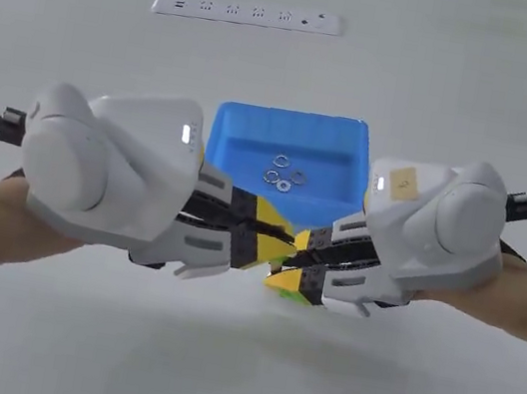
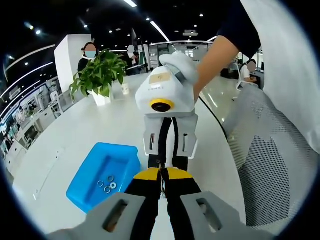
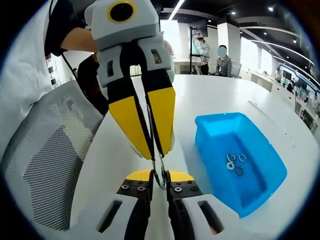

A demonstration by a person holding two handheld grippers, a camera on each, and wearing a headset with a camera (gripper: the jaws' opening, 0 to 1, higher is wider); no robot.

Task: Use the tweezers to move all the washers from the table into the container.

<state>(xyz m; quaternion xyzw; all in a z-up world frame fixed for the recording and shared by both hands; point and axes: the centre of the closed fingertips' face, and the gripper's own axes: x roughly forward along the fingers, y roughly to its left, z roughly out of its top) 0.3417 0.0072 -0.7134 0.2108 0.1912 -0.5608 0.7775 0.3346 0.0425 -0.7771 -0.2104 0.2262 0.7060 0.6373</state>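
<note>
Left tongs [image 3: 156, 151], right tongs [image 3: 160, 180] both clenched on tweezers [image 3: 158, 169] | tweezers mostly hidden between them

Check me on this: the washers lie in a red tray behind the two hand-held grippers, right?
Not red: the head view shows a blue tray. The washers do lie in it, behind the left hand-held gripper and right hand-held gripper, both shut on the tweezers.

Glossy blue plastic container [image 1: 220, 144], shiny metal washers [image 1: 286, 173], smooth matt white table [image 1: 444, 86], probably metal tweezers [image 3: 158, 172]
</note>
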